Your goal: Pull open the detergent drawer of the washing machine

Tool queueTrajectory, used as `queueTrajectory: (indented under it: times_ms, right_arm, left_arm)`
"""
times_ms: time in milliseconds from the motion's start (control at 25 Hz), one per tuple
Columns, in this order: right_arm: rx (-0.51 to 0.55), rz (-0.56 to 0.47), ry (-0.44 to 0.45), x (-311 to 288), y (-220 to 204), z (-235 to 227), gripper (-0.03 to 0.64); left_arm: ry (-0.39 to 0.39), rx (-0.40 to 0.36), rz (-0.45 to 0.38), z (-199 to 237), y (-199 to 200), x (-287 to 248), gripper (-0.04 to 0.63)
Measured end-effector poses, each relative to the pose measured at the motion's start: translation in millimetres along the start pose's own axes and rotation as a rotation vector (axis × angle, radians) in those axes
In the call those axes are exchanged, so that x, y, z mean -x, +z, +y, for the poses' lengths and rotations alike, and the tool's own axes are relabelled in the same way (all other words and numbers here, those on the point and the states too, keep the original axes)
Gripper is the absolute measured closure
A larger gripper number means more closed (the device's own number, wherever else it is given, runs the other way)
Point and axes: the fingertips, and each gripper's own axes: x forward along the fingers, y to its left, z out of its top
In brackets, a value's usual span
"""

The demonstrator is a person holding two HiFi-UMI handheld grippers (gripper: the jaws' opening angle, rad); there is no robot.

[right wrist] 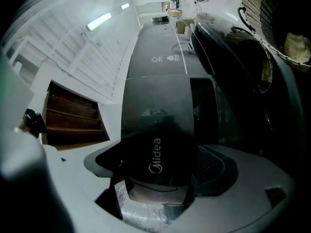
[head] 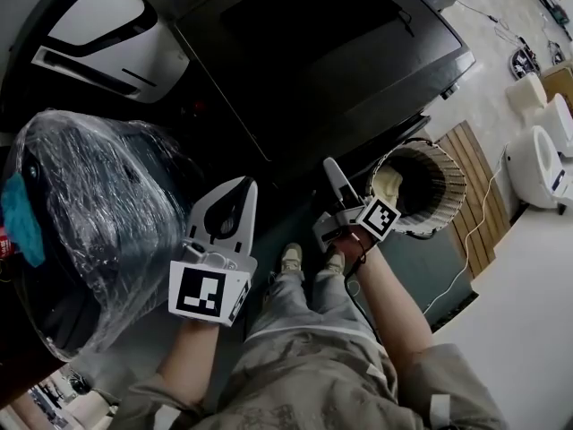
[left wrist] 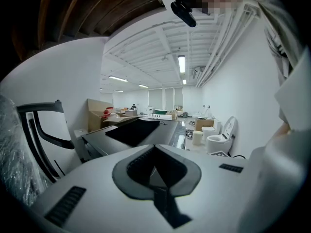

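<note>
While the dark washing machine (head: pixel 322 70) fills the upper centre of the head view, its detergent drawer (right wrist: pixel 158 149), marked Midea, sits lower centre in the right gripper view, clamped between the right tool's (head: pixel 331 170) jaws. Lower left of centre, the left tool (head: pixel 243 188) is closed on nothing.

The left white plastic hand-held gripper (head: pixel 247 184) (left wrist: pixel 154 147) is held out in front of the body on a bare left forearm (head: pixel 190 358). It points forward and slightly right, and its jaws meet at the tips with nothing between them. The right white plastic hand-held gripper (head: pixel 330 165) (right wrist: pixel 158 149) reaches further forward on a straighter bare right forearm (head: pixel 394 312). Its jaws are closed on either side of the glossy black detergent drawer front (right wrist: pixel 160 110).
</note>
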Motion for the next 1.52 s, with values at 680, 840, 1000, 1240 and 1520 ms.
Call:
queueTrajectory:
  times_ms: [680, 840, 1000, 1240, 1520]
  right_arm:
    - [-0.01, 0.012, -0.022, 26.5, -1.4, 0.5, 0.183]
    - [-0.015, 0.005, -0.021, 44.4, -1.9, 1.5, 0.183]
    - [-0.013, 0.0, -0.021, 65.2, -1.7, 1.7, 0.183]
    - [-0.013, -0.004, -0.027, 93.5, -0.7, 4.6, 0.183]
    - [-0.014, -0.016, -0.033, 129.7, -2.2, 6.9, 0.183]
  left_arm:
    - [-0.006, 0.018, 0.013, -6.9, -3.6, -1.0, 0.579]
    - [-0.024, 0.011, 0.017, -15.4, -3.9, -2.8, 0.58]
    - [-0.044, 0.004, 0.013, -24.0, -1.6, -4.8, 0.578]
    - [-0.075, -0.008, 0.022, -38.4, -0.7, -5.2, 0.578]
    - [-0.112, -0.022, 0.023, -57.1, 1.9, -4.1, 0.58]
